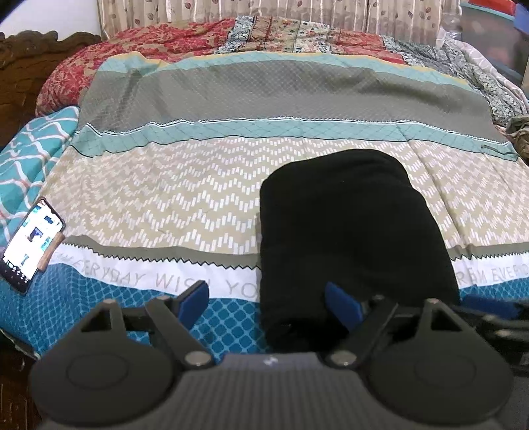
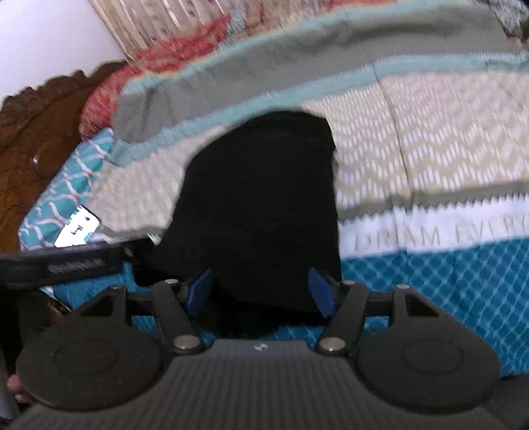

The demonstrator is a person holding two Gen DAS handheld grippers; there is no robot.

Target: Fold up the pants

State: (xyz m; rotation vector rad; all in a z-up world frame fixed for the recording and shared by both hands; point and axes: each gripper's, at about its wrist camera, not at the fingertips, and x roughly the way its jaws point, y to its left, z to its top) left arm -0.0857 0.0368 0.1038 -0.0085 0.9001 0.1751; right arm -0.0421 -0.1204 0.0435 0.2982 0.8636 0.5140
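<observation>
Nearest you: two grippers, your left gripper (image 1: pixel 267 306) and right gripper (image 2: pixel 261 292), both spread wide and holding nothing, each poised at the near end of one pair of black pants (image 1: pixel 350 231), folded on the striped bedspread (image 1: pixel 165 198). Farther left, one lit phone (image 1: pixel 31 243); only the left view shows the curtain (image 1: pixel 231 10) sharply, the right being blurred, possibly mid-motion.

Domestic bedroom. A bed with a carved dark wooden headboard (image 1: pixel 23 59) is covered by a striped, patterned bedspread (image 1: pixel 231 185) printed with words, over a red floral quilt (image 1: pixel 158 43). Pleated leaf-print curtains (image 1: pixel 231 10) hang behind the bed, and a lit phone (image 1: pixel 31 244) lies at its edge.
</observation>
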